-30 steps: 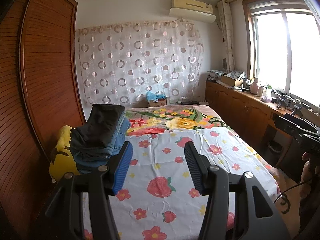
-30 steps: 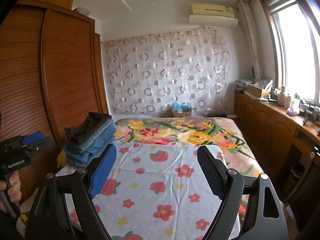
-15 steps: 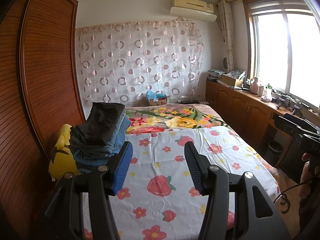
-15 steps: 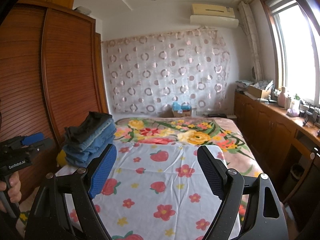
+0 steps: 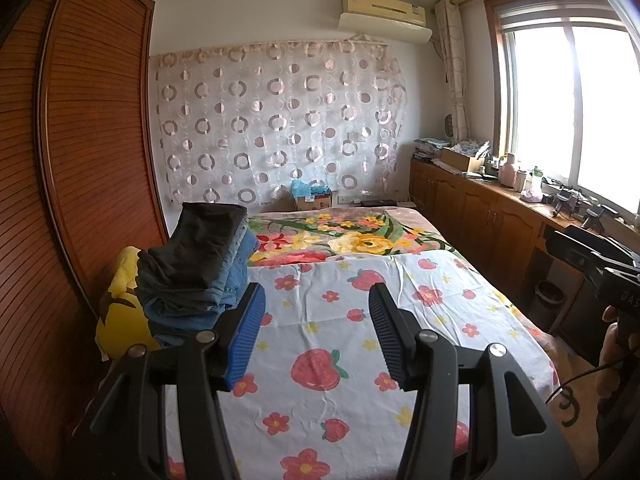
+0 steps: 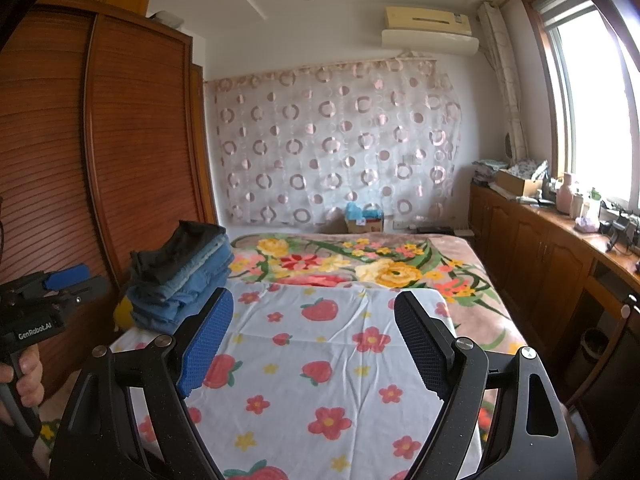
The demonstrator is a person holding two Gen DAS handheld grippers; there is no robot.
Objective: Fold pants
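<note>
A stack of folded pants [image 5: 196, 268] [image 6: 184, 272], dark ones on top of blue jeans, rests on a yellow cushion [image 5: 120, 312] at the bed's left edge. My left gripper [image 5: 316, 320] hangs open over the white flowered sheet [image 5: 360, 344], nothing between its fingers; the stack lies just left of its left finger. Over the same sheet [image 6: 320, 360] my right gripper [image 6: 312, 324] stands open and empty. Each view shows the other gripper held by a hand at its edge: the left gripper [image 6: 52, 292] and the right gripper [image 5: 592, 256].
A brown slatted wardrobe [image 5: 80, 184] lines the left side. Wooden cabinets [image 5: 492, 220] with clutter on top run under the window on the right. A floral blanket [image 5: 352, 240] covers the bed's far half. A bin [image 5: 550, 296] stands on the floor to the right.
</note>
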